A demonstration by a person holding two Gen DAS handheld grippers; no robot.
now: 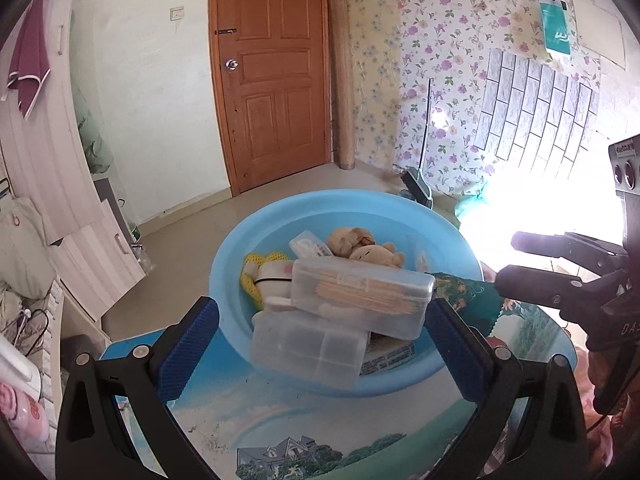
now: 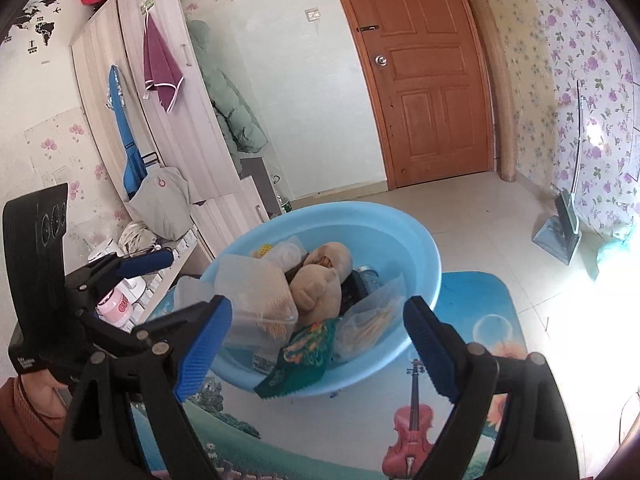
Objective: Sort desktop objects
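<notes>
Left wrist view: my left gripper (image 1: 322, 334) stands wide open with nothing between its blue pads; it hovers just short of the blue basin (image 1: 228, 264) on the picture-printed table (image 1: 320, 432). The basin holds a clear box of wooden sticks (image 1: 362, 296) resting on a clear divided box (image 1: 308, 350), with a plush bear (image 1: 366, 250) and a yellow-and-white toy (image 1: 264, 276) behind. A green packet (image 1: 468, 296) hangs over the near rim, and my right gripper (image 1: 516, 262) appears at the right edge, open, its lower finger beside the packet. Right wrist view: my right gripper (image 2: 316, 336) is open and grips nothing; the green packet (image 2: 304, 356) lies between and beyond its fingers, draped over the basin (image 2: 400, 232) rim. I judge the sorting largely done, since no loose item shows on the table in either view; the packet still wants settling inside. Only this view shows a clear bag of pale sticks (image 2: 372, 326) beside the bear (image 2: 320, 284); only the left view shows the divided box clearly
</notes>
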